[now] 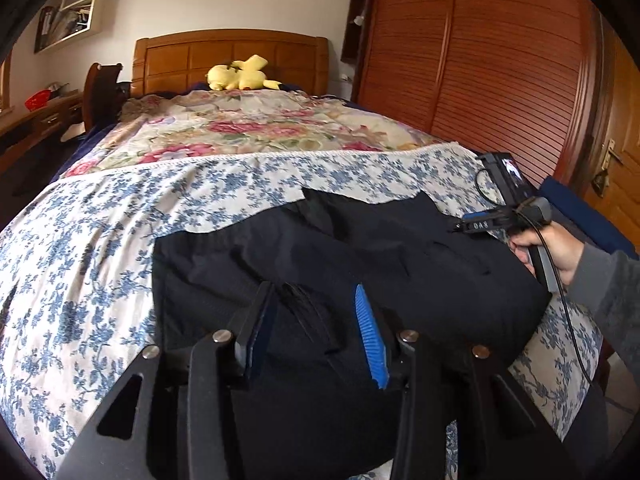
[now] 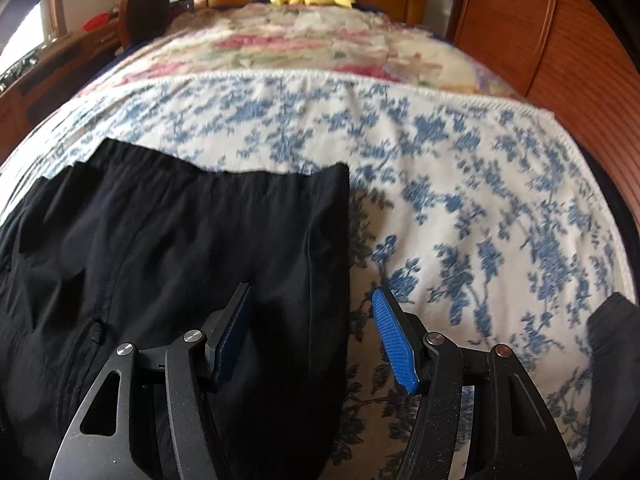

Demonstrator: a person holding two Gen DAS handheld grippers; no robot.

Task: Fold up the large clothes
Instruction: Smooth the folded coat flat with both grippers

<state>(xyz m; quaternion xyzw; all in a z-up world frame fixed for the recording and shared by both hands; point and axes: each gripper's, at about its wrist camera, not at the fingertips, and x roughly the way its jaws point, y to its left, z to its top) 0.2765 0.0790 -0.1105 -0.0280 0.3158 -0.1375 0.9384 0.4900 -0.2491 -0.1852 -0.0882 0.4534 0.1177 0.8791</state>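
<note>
Trousers (image 1: 340, 264), black, lie across the near bed sheet (image 1: 80, 260), long axis left-right; we hold both the left gripper (image 1: 316, 332) and right gripper (image 2: 316, 336) released, the right one straddling their right edge.

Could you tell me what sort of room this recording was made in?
A home bedroom, most likely. A bed with a wooden headboard and flowered sheet fills the view, a yellow plush toy lies at its head, and a slatted wooden wardrobe stands alongside.

A home bedroom: a bed (image 1: 248, 132) with wooden headboard (image 1: 230, 58), a wardrobe (image 1: 480, 60) (louvred doors), a plush toy (image 1: 240, 74).
</note>
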